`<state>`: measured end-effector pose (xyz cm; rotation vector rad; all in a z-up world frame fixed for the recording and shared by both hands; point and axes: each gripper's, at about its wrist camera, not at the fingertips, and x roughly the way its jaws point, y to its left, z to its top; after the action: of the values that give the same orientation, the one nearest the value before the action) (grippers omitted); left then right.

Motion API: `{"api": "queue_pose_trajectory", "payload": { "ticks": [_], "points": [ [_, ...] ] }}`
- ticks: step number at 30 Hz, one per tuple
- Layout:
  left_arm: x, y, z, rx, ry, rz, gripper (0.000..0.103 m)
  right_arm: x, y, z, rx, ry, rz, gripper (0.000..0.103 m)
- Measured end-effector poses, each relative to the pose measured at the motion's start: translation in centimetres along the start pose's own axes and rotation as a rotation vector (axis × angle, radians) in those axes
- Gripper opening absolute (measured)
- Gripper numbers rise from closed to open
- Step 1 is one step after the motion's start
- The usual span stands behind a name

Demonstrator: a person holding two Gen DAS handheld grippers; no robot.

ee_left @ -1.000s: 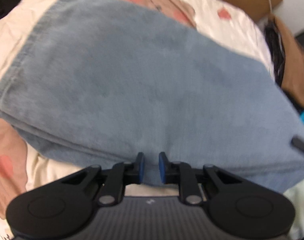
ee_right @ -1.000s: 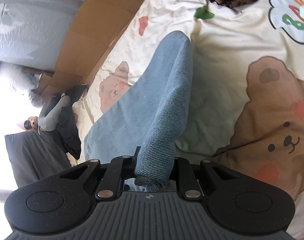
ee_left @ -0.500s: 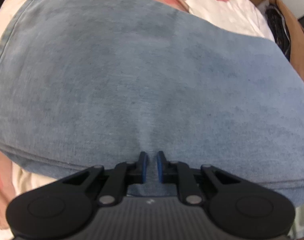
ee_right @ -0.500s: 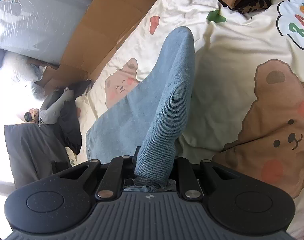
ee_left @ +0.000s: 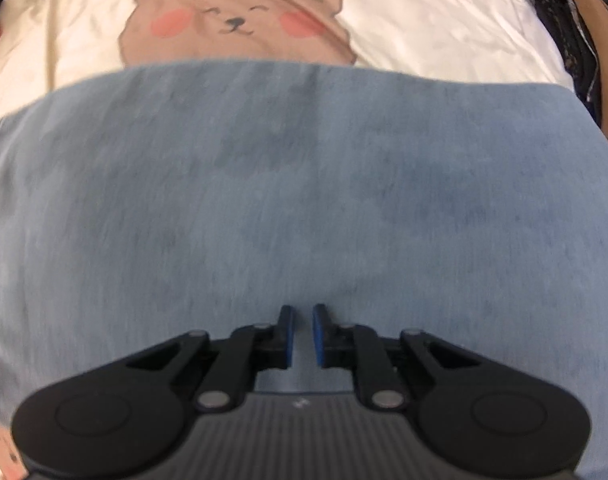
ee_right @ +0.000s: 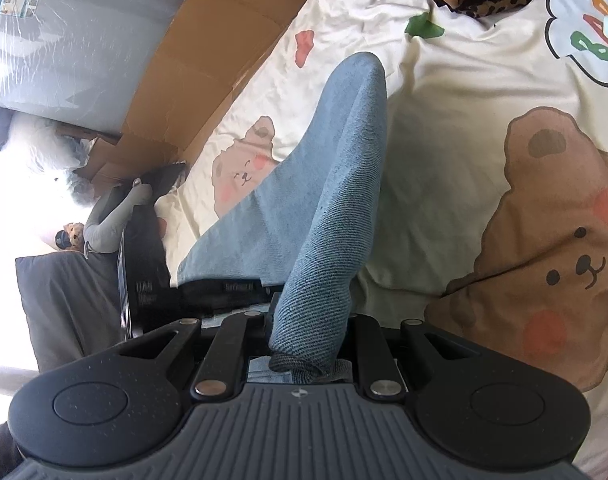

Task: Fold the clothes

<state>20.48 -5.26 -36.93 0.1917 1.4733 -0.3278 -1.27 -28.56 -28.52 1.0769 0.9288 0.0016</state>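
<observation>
Right wrist view: faded blue denim garment (ee_right: 344, 184), soft, floppy but fairly heavy w/ thick hems; best taken at hem/corner. Right gripper (ee_right: 308, 332) jaws pinch a bunched denim end, rest draped on bear-print bed sheet (ee_right: 464, 120). Left gripper (ee_left: 302, 334) jaws nearly together, empty, just over flat denim.
</observation>
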Motion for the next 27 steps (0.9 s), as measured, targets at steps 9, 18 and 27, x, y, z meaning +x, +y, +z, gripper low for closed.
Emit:
{"api": "queue_pose_trajectory", "payload": {
  "ticks": [9,18,27],
  "points": [
    [-0.1,0.1,4.9,0.005,-0.031,0.021,0.011,0.0,-1.0,-0.3,0.036,-0.007,0.007,0.014],
    [-0.1,-0.6,8.4,0.055,-0.072,0.087,0.011,0.2,-1.1,-0.1,0.05,-0.014,0.011,0.014],
    [0.2,-1.8,7.7,0.087,-0.064,0.082,0.013,0.3,-0.6,0.2,0.037,-0.003,0.041,0.014]
  ]
}}
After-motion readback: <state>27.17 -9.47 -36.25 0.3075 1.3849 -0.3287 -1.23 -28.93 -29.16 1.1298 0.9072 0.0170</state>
